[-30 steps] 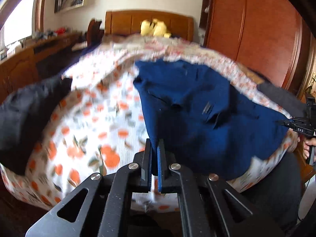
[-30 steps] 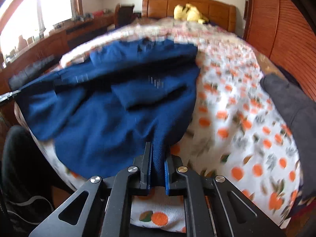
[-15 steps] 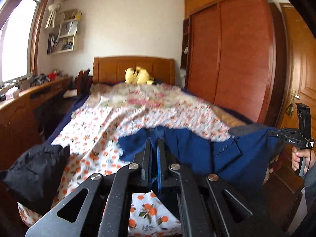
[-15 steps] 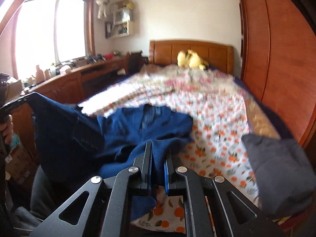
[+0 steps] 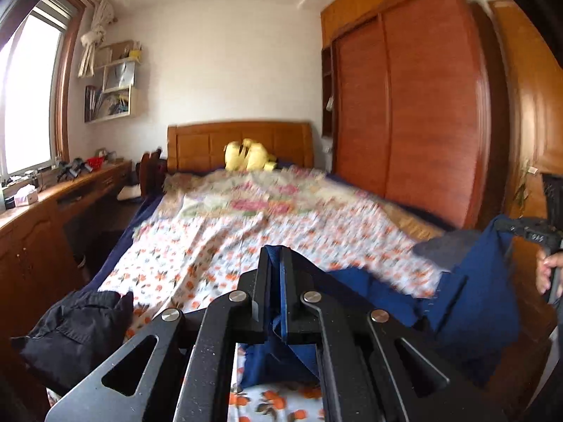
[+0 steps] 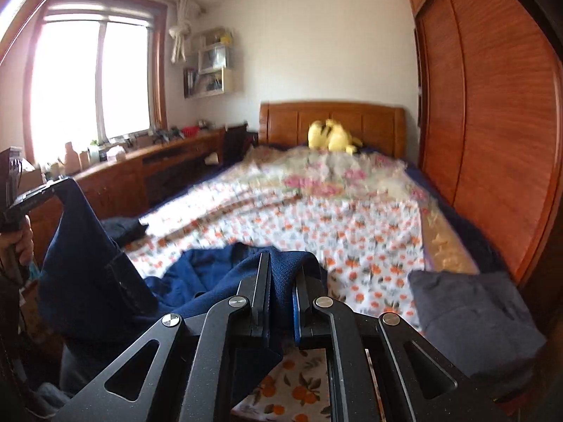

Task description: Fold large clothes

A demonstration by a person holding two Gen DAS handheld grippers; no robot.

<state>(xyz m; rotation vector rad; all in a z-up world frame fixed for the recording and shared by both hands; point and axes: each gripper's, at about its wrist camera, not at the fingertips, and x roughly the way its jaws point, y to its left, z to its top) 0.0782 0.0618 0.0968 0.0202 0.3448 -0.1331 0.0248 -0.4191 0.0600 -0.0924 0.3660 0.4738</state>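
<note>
A large navy blue garment (image 5: 475,302) hangs between my two grippers over the foot of the bed; it also shows in the right wrist view (image 6: 88,281). My left gripper (image 5: 276,260) is shut on one edge of the blue garment. My right gripper (image 6: 283,267) is shut on another edge. In the left wrist view the right gripper (image 5: 527,232) shows at the far right with the cloth raised. In the right wrist view the left gripper (image 6: 38,195) shows at the far left, lifting the cloth.
The bed (image 5: 246,232) has an orange-flowered cover and a yellow plush toy (image 5: 248,154) at the headboard. A black garment (image 5: 77,330) lies at its near left corner, a grey folded one (image 6: 468,313) at the near right. A wardrobe (image 5: 415,112) stands right, a desk (image 5: 52,204) left.
Both grippers have lifted the blue garment up off the bed. It lay spread on the cover a second ago and now hangs between them, with the cameras pointing level down the room.
</note>
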